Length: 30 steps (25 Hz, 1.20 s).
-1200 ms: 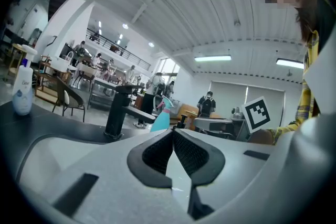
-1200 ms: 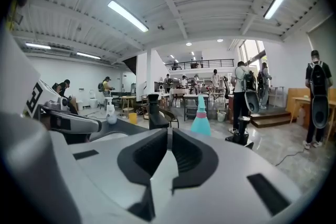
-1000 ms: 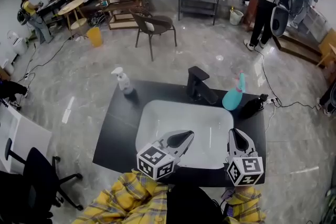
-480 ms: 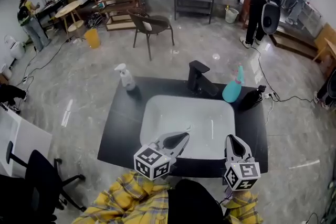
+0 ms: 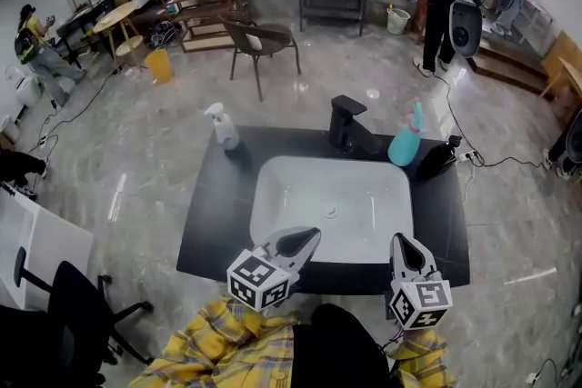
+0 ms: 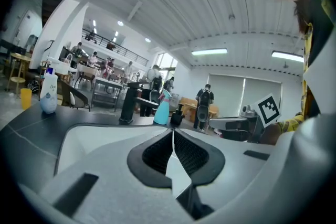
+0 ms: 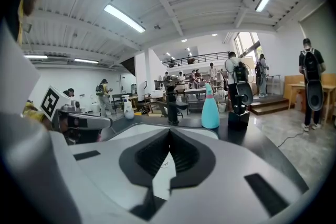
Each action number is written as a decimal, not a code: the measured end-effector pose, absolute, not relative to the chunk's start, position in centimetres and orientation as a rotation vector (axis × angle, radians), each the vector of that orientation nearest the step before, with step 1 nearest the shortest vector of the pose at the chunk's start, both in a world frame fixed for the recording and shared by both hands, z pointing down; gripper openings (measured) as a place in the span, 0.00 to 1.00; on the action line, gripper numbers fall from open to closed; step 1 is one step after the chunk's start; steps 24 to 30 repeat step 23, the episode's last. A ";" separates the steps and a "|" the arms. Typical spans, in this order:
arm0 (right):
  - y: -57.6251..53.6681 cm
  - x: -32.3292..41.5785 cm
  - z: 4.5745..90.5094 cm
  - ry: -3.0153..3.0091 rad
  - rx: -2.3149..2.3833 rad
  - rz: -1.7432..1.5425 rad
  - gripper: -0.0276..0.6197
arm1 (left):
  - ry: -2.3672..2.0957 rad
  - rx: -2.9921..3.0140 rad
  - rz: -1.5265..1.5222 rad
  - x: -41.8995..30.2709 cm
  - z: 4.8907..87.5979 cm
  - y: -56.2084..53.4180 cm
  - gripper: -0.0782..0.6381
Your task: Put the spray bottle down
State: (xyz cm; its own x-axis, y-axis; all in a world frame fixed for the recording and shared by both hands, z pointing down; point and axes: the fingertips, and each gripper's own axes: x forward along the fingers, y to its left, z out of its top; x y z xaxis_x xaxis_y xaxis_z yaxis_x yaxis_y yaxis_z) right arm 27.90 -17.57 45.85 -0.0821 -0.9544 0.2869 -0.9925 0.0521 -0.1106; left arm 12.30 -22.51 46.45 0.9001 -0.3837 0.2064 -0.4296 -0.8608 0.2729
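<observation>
**Three cameras, one black table**

The head view looks steeply down from above the near edge of the table (image 5: 209,223). The left gripper (image 5: 314,234) and right gripper (image 5: 401,241) sit at 6 o'clock. Each gripper view rides low, close behind its own jaws, facing across the sink (image 5: 332,186). All three share the faucet (image 5: 346,124) at the sink's 12 o'clock and the teal spray bottle (image 5: 406,143) at 1 o'clock.
</observation>
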 end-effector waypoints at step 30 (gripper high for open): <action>-18.9 26.7 45.7 -2.217 2.002 0.444 0.05 | -0.666 2.711 0.171 10.6 46.3 -23.7 0.12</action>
